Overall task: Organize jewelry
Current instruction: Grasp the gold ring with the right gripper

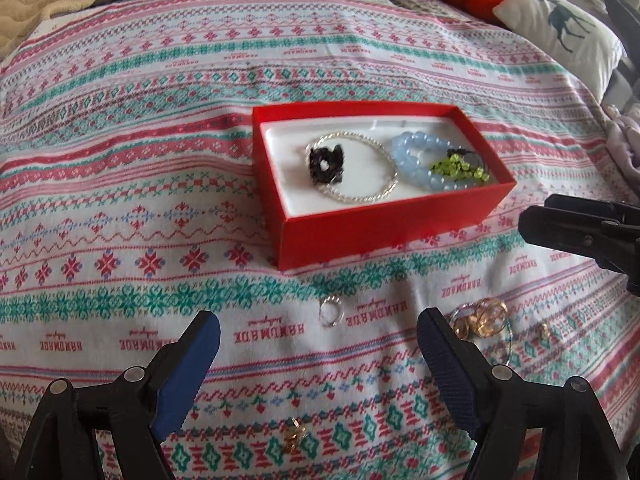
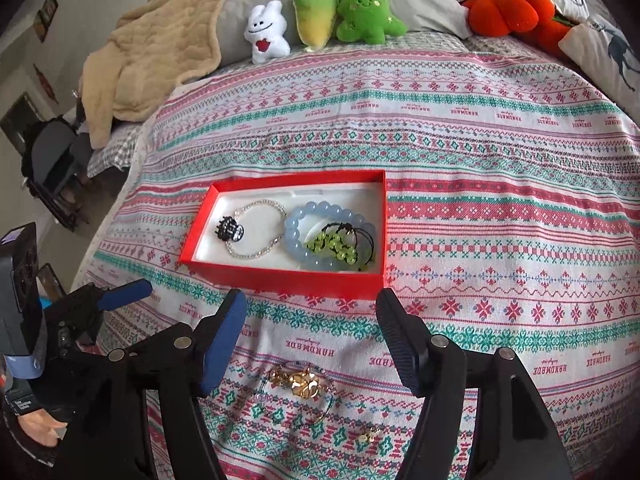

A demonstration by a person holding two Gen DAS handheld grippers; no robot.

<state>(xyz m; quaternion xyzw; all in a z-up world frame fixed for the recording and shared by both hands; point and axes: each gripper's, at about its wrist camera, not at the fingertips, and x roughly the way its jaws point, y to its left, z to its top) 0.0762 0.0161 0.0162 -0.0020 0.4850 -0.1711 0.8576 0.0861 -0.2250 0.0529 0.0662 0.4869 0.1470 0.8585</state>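
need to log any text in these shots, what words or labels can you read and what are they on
"HANDMADE": printed again and again in red on the patterned bedspread, upside down from both cameras.
Small script line under each "HANDMADE": too small to read.
Red box, pillow and plush toys: no text visible.

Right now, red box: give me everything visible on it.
The red box is an open, lidless rectangular cardboard tray with a white liner, lying flat on the patterned bedspread. Inside: a silver beaded bracelet with a black hair claw on it, a pale blue bead bracelet, and a green bead bracelet overlapping the blue. Neither gripper touches it.
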